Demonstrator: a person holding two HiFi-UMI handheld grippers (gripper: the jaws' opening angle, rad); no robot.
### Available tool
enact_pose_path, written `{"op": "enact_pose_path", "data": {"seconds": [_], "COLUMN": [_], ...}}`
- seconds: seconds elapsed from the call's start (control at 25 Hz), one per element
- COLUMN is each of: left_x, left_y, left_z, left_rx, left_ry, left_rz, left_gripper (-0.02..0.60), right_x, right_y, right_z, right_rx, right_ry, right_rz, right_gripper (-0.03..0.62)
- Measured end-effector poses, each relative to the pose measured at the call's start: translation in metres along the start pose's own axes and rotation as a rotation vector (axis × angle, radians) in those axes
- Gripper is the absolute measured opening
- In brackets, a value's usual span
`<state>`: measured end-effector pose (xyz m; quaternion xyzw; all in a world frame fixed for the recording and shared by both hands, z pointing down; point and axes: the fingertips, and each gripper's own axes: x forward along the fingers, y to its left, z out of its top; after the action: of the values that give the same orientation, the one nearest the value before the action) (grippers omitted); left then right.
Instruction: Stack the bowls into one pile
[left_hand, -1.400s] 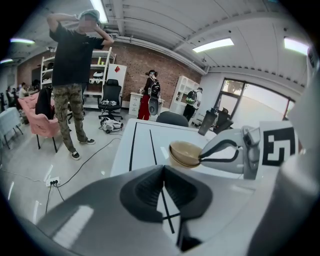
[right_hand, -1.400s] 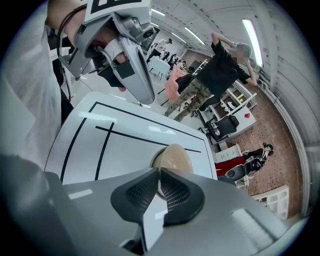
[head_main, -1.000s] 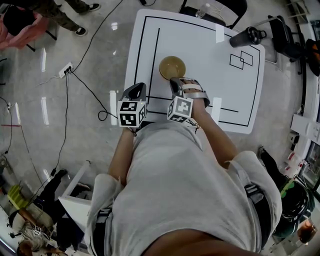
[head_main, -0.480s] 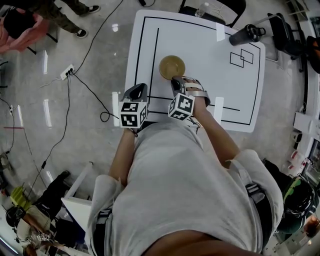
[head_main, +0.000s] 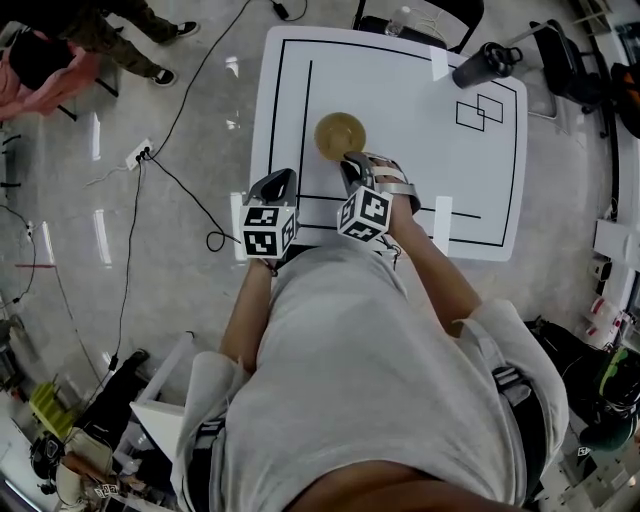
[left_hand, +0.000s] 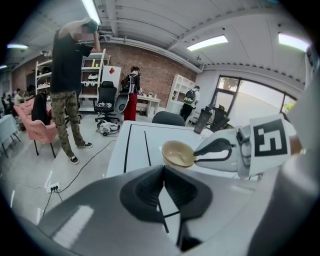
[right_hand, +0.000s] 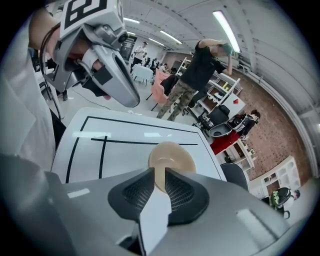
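Observation:
A tan bowl (head_main: 340, 133) rests on the white table (head_main: 400, 90) near its left black line; whether more bowls are nested in it I cannot tell. My right gripper (head_main: 352, 163) is at the bowl's near rim. In the right gripper view the rim of the bowl (right_hand: 172, 155) lies in the gap of the right gripper (right_hand: 159, 172). Its jaws have just been opening and the pads stand clear of the rim. My left gripper (head_main: 280, 180) hovers over the table's near left edge, to the left of the bowl (left_hand: 177, 153). The left gripper (left_hand: 163, 169) is shut with nothing in it.
A dark bottle (head_main: 480, 65) lies at the table's far right corner beside two drawn squares (head_main: 480, 108). A chair (head_main: 410, 20) stands behind the far edge. Cables (head_main: 150, 150) run over the floor at the left, where a person (left_hand: 70, 75) stands.
The right gripper's marker cube has rolled a little. Both grippers and the bowl stay where they were.

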<state>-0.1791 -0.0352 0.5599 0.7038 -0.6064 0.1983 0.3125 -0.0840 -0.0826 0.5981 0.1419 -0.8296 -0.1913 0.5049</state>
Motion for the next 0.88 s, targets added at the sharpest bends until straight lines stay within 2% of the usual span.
{"op": "enact_pose_path", "data": {"seconds": [0.16,0.28,0.52,0.64,0.76,0.88], "left_x": [-0.001,-0.003,-0.009,-0.015,-0.028,-0.041], "left_y": [-0.008,-0.013,-0.027,-0.037,-0.044,-0.049], "left_z": [-0.001,-0.003,0.001,-0.003,-0.003,0.002], "left_rx": [0.013,0.023,0.042,0.040,0.073,0.082], "left_ry": [0.003,-0.001,-0.024,-0.044,-0.077,-0.122], "left_rz": [-0.003,-0.001,0.011,0.026,0.072,0.100], "left_gripper": [0.002,0.002,0.002,0.002,0.002,0.002], "right_x": [-0.007,-0.014,-0.030,-0.043,-0.058,-0.075], "right_y": [-0.003,-0.007,-0.006,-0.007,-0.008,-0.011], "right_z": [0.000,-0.001,-0.011,-0.014,-0.017,-0.017], "right_rx": [0.030,0.048,0.061,0.129,0.214,0.234], "right_ry": [-0.024,-0.047,-0.076,-0.124,-0.177,-0.222], "right_rz": [-0.017,-0.054,-0.091,-0.112,-0.136,-0.187], "right_gripper": [0.063,0.027,0.000,-0.002,-0.002,-0.002]}}
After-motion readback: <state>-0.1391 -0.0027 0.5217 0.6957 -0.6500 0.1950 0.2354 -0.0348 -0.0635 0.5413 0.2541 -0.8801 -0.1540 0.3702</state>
